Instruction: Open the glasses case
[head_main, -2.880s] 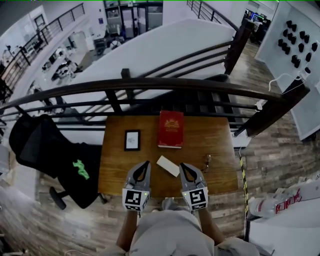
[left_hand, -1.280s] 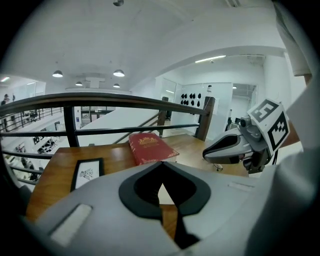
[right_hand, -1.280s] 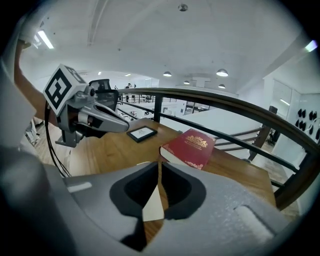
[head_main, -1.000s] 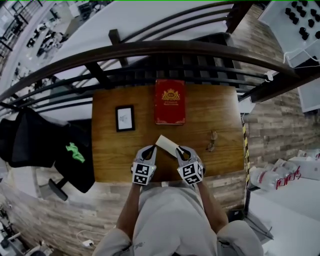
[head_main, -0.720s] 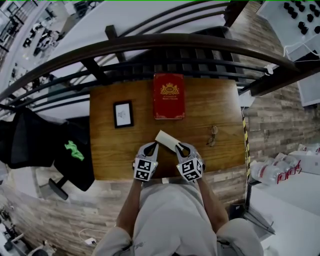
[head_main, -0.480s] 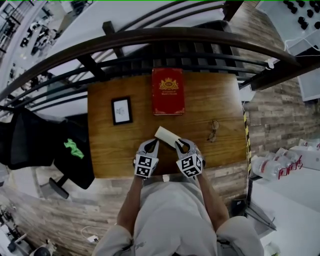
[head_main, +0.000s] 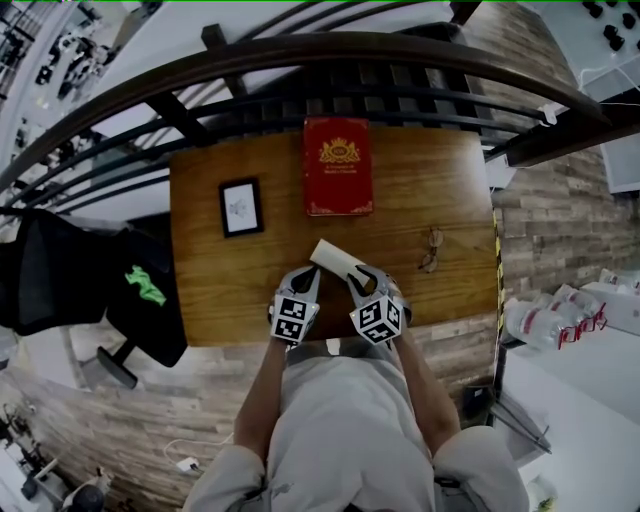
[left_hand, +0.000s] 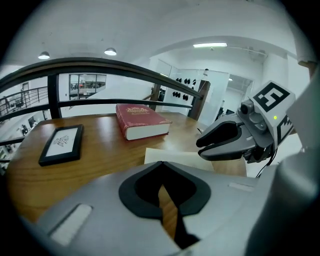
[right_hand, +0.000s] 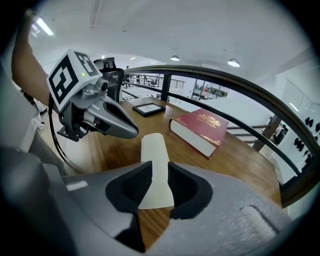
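Note:
The cream glasses case (head_main: 335, 262) lies closed and slantwise on the wooden table (head_main: 220, 290), near the front edge. My right gripper (head_main: 362, 275) points down over its near right end. In the right gripper view its jaws are opening, with the end of the case (right_hand: 154, 155) showing in the gap of the right gripper (right_hand: 159, 165), and the pads do not press on it. My left gripper (head_main: 308, 272) hovers just left of the case. In the left gripper view the left gripper (left_hand: 163, 165) is shut and empty, with the case (left_hand: 175, 157) just beyond it.
A red book (head_main: 337, 166) lies at the table's far side, a black picture frame (head_main: 240, 207) to its left. A pair of glasses (head_main: 431, 250) rests to the right of the case. A dark railing (head_main: 300, 60) runs behind the table, and a black chair (head_main: 140, 285) stands at its left.
Both grippers have sunk toward the table and drawn closer to the case. The right one now straddles the case's near end. The case itself has not moved.

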